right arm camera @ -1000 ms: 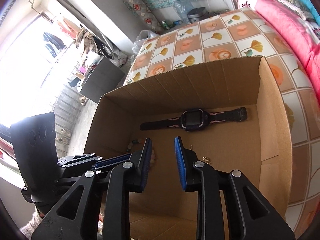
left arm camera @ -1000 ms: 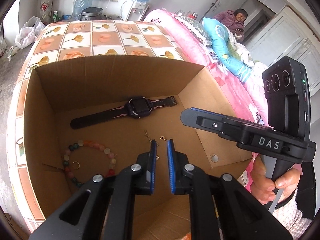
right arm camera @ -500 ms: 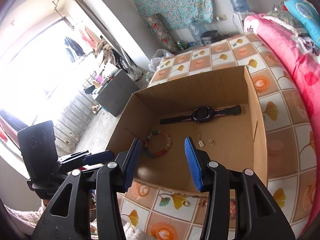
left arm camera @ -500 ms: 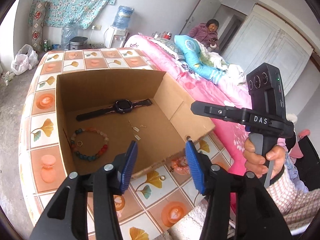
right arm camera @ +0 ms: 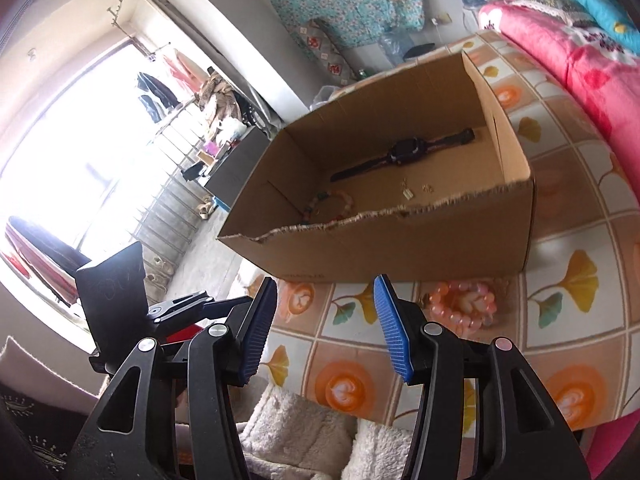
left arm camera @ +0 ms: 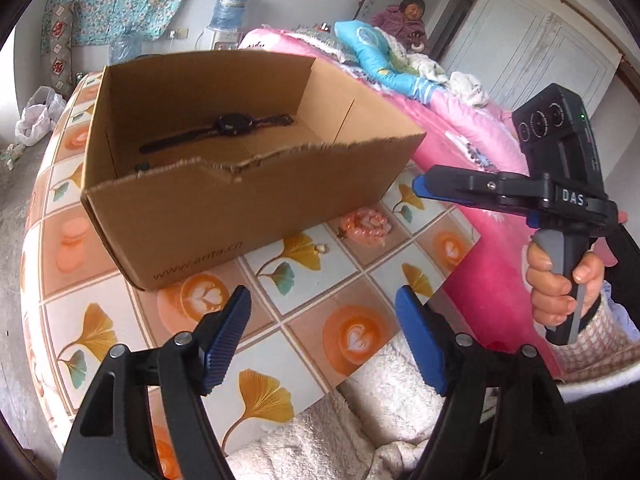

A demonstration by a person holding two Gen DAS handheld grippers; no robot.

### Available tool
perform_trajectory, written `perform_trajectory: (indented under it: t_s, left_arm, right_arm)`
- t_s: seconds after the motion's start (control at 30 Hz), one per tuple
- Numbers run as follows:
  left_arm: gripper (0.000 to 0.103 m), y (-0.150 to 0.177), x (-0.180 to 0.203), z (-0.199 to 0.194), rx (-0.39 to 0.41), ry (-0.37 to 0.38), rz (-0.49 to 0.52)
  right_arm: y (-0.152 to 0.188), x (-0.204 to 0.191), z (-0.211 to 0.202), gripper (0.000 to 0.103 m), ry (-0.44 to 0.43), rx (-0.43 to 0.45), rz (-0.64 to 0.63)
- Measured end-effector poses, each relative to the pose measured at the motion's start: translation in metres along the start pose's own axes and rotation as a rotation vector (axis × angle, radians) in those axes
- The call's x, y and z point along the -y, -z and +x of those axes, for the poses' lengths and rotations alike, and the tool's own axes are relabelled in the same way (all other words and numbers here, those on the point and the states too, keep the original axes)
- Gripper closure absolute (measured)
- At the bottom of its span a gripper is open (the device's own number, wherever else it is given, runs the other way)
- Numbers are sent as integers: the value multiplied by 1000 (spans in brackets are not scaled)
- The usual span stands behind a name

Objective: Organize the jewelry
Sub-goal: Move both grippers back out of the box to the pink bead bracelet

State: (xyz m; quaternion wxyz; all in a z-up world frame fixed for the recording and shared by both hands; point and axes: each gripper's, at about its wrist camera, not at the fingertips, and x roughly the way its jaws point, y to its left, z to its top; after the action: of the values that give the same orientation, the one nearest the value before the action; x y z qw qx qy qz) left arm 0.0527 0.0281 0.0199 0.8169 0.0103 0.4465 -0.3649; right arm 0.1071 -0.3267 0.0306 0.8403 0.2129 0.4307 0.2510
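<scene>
Left gripper (left arm camera: 322,336) fingers have just been spreading, nothing between them. Right gripper (right arm camera: 325,325) fingers spread, empty. Pink bracelet (right arm camera: 462,303) lies at two o'clock from them, beside the box (right arm camera: 400,248).

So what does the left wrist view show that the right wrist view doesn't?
Only the left wrist view: the right gripper with the hand on its handle, and a small earring on the table.
Only the right wrist view: the multicolour bracelet and small charms inside the box.
Both: box, watch, pink bracelet outside it.
</scene>
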Motion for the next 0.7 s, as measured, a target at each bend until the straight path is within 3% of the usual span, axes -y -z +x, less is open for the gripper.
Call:
perform_trajectory:
  t_s: [0.13, 0.33, 0.7]
  left_arm:
    - [30, 8, 2, 23, -21, -105, 42]
    - [30, 12, 9, 44, -11, -189, 95]
    - [31, 9, 29, 69, 51, -215, 200]
  right_arm:
    - [15, 10, 25, 54, 55, -70, 25]
    - [24, 21, 46, 54, 110, -124, 34]
    - [30, 46, 45, 55, 138, -115, 55]
